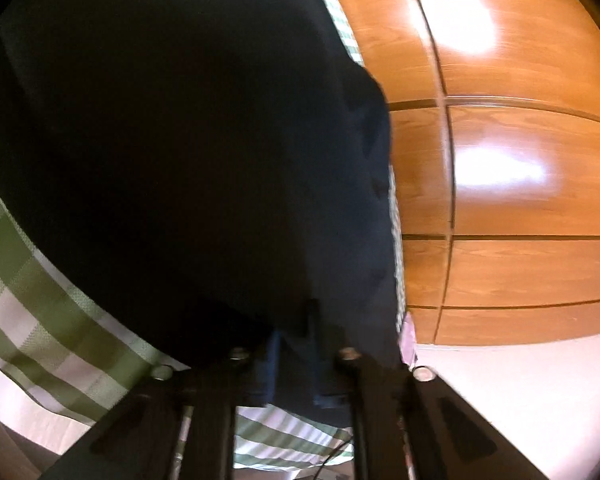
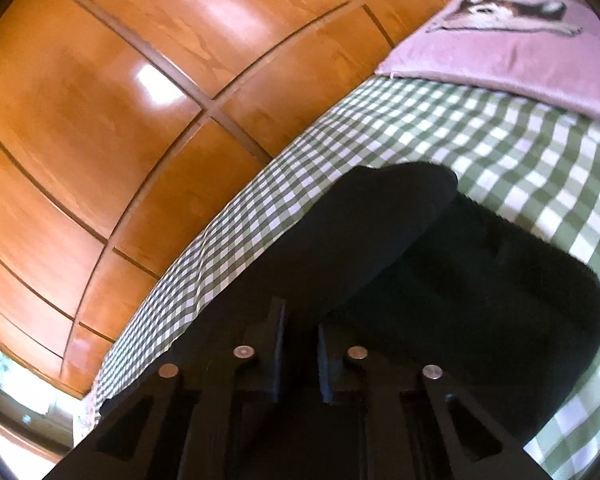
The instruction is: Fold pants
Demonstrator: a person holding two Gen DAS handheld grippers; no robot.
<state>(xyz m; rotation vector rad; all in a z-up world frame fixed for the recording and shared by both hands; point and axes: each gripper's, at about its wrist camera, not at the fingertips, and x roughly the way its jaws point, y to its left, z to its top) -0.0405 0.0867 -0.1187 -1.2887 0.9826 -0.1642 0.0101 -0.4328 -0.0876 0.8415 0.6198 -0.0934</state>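
The soft, limp black cloth pants (image 2: 440,264) are lying on the green-and-white checked bedspread (image 2: 500,152), stretching toward one o'clock; both the left gripper (image 1: 296,344) and right gripper (image 2: 300,344) are pinching their near edge, where gripping seems best

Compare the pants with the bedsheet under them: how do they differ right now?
The pants are plain black; the bedsheet is green-and-white checked. The pants are bunched, with one part lapped over another, while the bedsheet lies spread flat. The pants sit between both grippers' fingers; the bedsheet is not gripped. Both are cloth on the same bed.
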